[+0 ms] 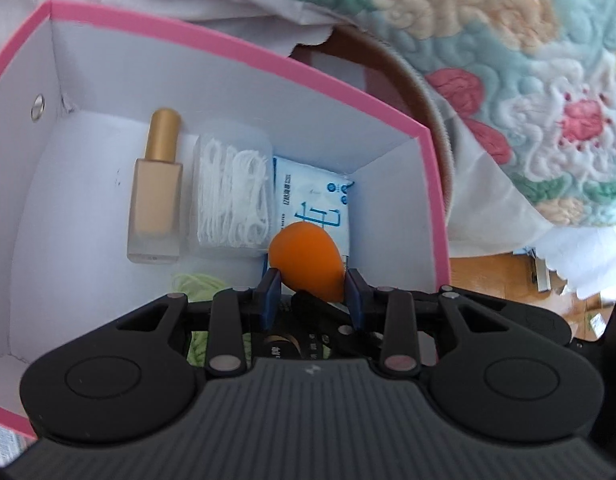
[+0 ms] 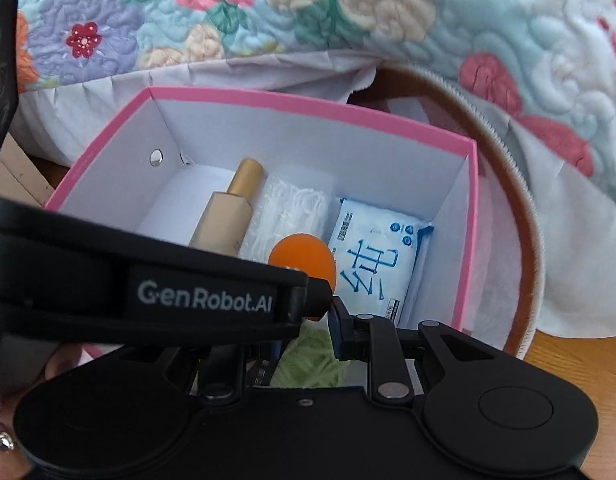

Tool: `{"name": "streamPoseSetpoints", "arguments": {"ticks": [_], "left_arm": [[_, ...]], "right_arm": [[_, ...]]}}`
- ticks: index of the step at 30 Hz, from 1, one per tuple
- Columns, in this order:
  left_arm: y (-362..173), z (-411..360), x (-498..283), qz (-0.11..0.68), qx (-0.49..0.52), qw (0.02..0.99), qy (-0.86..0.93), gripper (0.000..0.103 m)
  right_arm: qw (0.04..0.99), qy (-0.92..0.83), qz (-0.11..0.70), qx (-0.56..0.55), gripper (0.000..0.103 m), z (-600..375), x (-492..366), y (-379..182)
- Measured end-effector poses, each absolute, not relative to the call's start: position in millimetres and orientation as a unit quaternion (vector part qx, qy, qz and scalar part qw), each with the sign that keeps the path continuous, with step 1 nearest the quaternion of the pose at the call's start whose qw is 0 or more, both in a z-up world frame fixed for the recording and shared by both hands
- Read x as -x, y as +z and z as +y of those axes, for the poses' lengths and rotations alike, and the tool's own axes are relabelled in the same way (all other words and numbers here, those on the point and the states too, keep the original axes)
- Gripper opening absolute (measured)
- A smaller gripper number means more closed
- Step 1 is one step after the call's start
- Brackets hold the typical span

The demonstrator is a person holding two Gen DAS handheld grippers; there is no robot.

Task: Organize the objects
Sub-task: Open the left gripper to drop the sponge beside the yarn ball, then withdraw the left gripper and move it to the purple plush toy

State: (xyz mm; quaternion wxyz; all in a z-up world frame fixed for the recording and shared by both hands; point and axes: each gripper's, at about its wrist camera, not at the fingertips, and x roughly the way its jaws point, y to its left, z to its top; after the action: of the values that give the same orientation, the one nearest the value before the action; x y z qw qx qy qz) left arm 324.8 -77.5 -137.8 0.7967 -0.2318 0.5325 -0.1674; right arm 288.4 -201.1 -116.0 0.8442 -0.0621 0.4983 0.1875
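Note:
My left gripper (image 1: pixel 313 286) is shut on an orange teardrop makeup sponge (image 1: pixel 304 262) and holds it inside the pink box (image 1: pixel 236 46), over the near end of a white-and-blue wipes pack (image 1: pixel 320 196). In the box lie a beige bottle with a gold cap (image 1: pixel 156 196) and a clear bag of white floss picks (image 1: pixel 232 196). In the right wrist view the left gripper body crosses in front, and the sponge (image 2: pixel 304 258), wipes pack (image 2: pixel 376 256), bottle (image 2: pixel 228 216) and picks (image 2: pixel 296 208) show. Only one finger (image 2: pixel 344 332) of my right gripper shows, above the box's near edge.
A green yarn-like item (image 2: pixel 312 360) lies at the box's near end, under the grippers. A round brown-rimmed basket (image 2: pixel 524 216) stands right behind the box. A flowered quilt (image 1: pixel 508 40) drapes behind and to the right. Wooden floor (image 1: pixel 504 276) shows at the right.

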Motion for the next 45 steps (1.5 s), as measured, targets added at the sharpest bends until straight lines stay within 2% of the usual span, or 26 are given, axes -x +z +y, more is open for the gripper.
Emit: {"name": "streamPoseSetpoints", "arguments": {"ticks": [9, 20, 26, 32, 36, 44, 45], "left_arm": [[-109, -77, -303, 0.522, 0.227, 0.810, -0.143, 0.034], [-14, -56, -253, 0.500, 0.165, 0.842, -0.119, 0.038], [35, -55, -209, 0.495, 0.126, 0.850, -0.128, 0.040], [75, -61, -163, 0.490, 0.068, 0.856, -0.147, 0.043], [84, -63, -136, 0.488, 0.040, 0.858, -0.154, 0.046], [69, -70, -106, 0.497, 0.025, 0.849, -0.178, 0.046], [65, -70, -104, 0.500, 0.028, 0.847, -0.179, 0.046]], "right_arm": [[0.854, 0.207, 0.478, 0.009, 0.039, -217, -280, -101], [0.878, 0.217, 0.427, -0.007, 0.039, -243, -230, -22], [0.885, 0.216, 0.412, 0.024, 0.040, -255, -190, 23], [0.889, 0.239, 0.389, 0.033, 0.052, -264, -145, 59], [0.884, 0.287, 0.370, 0.018, 0.062, -274, -113, 69], [0.891, 0.285, 0.353, -0.009, 0.068, -294, -73, 54], [0.891, 0.284, 0.355, -0.008, 0.071, -296, -71, 49]]}}
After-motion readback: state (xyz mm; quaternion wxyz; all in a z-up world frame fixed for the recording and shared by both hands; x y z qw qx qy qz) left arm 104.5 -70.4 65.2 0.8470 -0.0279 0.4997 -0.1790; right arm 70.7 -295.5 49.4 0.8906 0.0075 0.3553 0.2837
